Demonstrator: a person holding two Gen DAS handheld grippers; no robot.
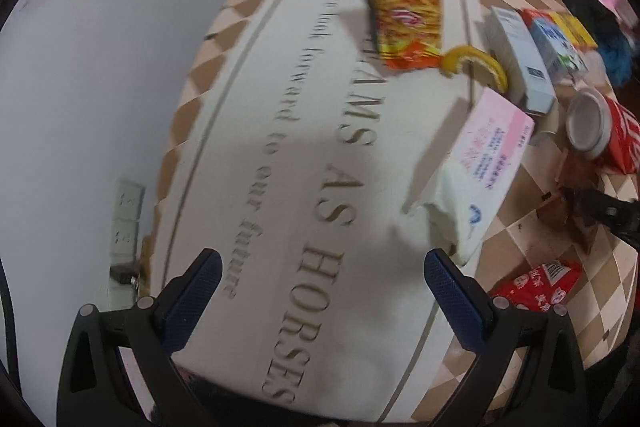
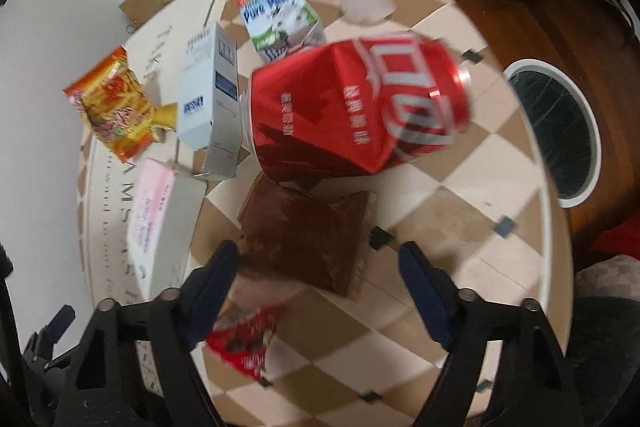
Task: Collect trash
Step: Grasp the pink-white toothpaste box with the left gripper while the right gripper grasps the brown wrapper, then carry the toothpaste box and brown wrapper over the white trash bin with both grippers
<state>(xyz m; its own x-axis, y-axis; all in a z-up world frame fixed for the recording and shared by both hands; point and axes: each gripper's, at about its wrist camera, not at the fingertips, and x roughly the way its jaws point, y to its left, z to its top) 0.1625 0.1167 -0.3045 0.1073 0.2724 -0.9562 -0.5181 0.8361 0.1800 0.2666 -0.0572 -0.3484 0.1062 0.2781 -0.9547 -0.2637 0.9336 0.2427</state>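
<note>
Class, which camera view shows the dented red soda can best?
The right wrist view: the red soda can lies central, its dented side and lettering showing. The left wrist view catches only its end and part of its side at the right edge.

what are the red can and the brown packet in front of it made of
Red can: thin metal, likely aluminium, glossy; its wall is dented and creased, with bright highlights. Brown packet: looks like matte plastic or foil film, with a crimped edge; blur leaves it open.

We read large grey lettering on the desk's cream cloth: "AS HORSES", with "forward to our future" in smaller script beside it; the milk carton says "Pure Milk"; the dented red can carries white Chinese characters, too blurred for us; the pink box print stays unreadable.
</note>
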